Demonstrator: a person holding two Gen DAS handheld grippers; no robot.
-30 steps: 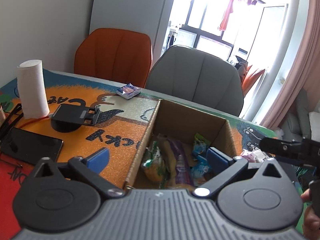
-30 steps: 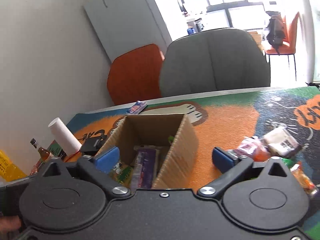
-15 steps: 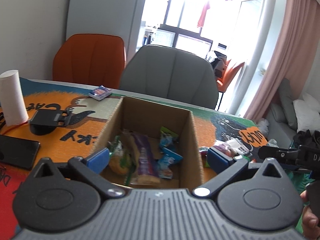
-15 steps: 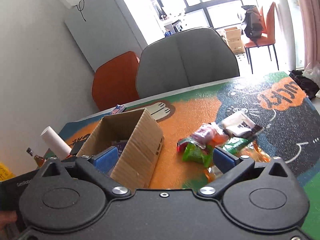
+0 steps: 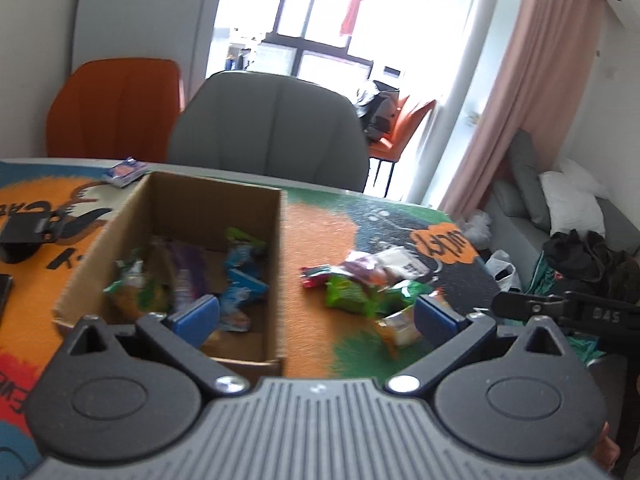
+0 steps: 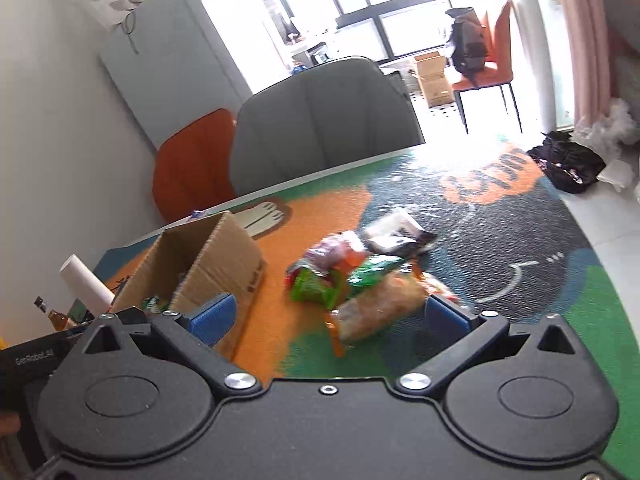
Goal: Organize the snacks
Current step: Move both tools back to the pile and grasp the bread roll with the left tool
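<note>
An open cardboard box (image 5: 276, 216) stands on the mat and holds several snack packets (image 5: 188, 276); it also shows at the left of the right wrist view (image 6: 228, 256). A pile of loose snack packets (image 5: 360, 284) lies on the mat to the right of the box, with a green packet (image 6: 316, 286), an orange bag (image 6: 380, 308) and a white-and-black packet (image 6: 394, 232). My left gripper (image 5: 316, 316) is open and empty, above the box's right wall. My right gripper (image 6: 328, 316) is open and empty, just in front of the pile.
A small blue packet (image 5: 124, 170) lies behind the box. A black stand (image 5: 24, 232) and a paper roll (image 6: 86, 282) are left of the box. A grey chair (image 5: 272, 136) and an orange chair (image 5: 116, 108) stand behind the table. The table's right edge (image 6: 600, 264) is close to the pile.
Both grippers have swung right, from over the box towards the loose snack pile. Both stayed open and empty.
</note>
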